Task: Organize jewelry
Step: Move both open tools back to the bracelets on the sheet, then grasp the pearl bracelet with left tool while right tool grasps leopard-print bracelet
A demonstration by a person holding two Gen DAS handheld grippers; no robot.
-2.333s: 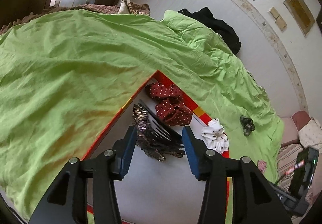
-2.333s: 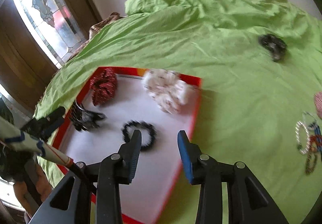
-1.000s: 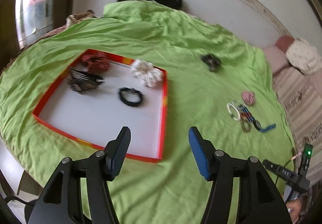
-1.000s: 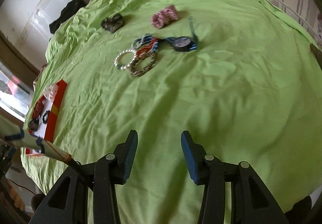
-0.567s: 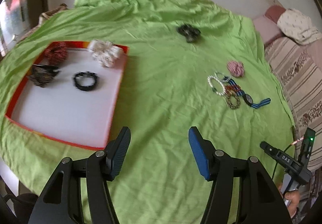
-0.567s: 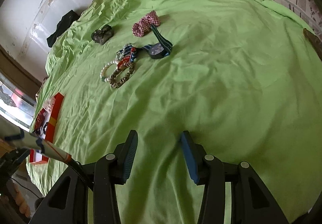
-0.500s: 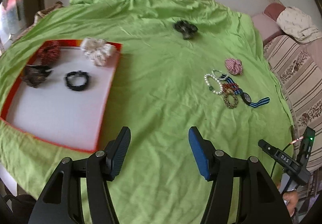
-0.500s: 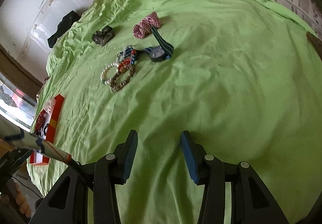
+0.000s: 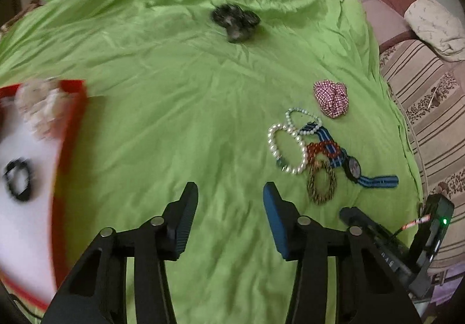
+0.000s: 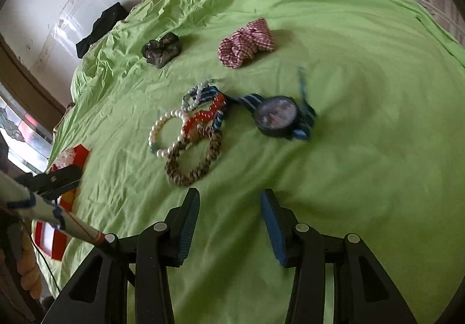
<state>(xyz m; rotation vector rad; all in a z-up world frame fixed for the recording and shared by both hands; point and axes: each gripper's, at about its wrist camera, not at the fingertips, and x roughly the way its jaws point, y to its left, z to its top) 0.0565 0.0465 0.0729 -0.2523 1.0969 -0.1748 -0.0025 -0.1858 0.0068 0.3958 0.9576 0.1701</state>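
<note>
A pile of jewelry lies on the green sheet: a white pearl bracelet [image 10: 158, 132] [image 9: 286, 149], a red bead bracelet [image 10: 203, 117], a brown braided bracelet [image 10: 193, 162] [image 9: 321, 185] and a blue-strapped watch [image 10: 276, 116] [image 9: 353, 168]. My right gripper [image 10: 229, 204] is open and empty, just short of the braided bracelet. My left gripper [image 9: 230, 199] is open and empty over bare sheet, left of the pile. The red-rimmed white tray [image 9: 69, 132] at the left holds a white scrunchie [image 9: 40, 108] and a black bracelet [image 9: 17, 181].
A plaid scrunchie [image 10: 247, 43] [image 9: 331, 98] and a dark scrunchie [image 10: 161, 49] [image 9: 235, 21] lie beyond the pile. A striped sofa [image 9: 430, 108] stands at the right. Black clothing [image 10: 101, 24] lies at the bed's far edge by the wall.
Both grippers have left the tray and moved toward the jewelry pile. The right gripper has closed in on the bracelets and watch; the tray has slid to the left view's edge.
</note>
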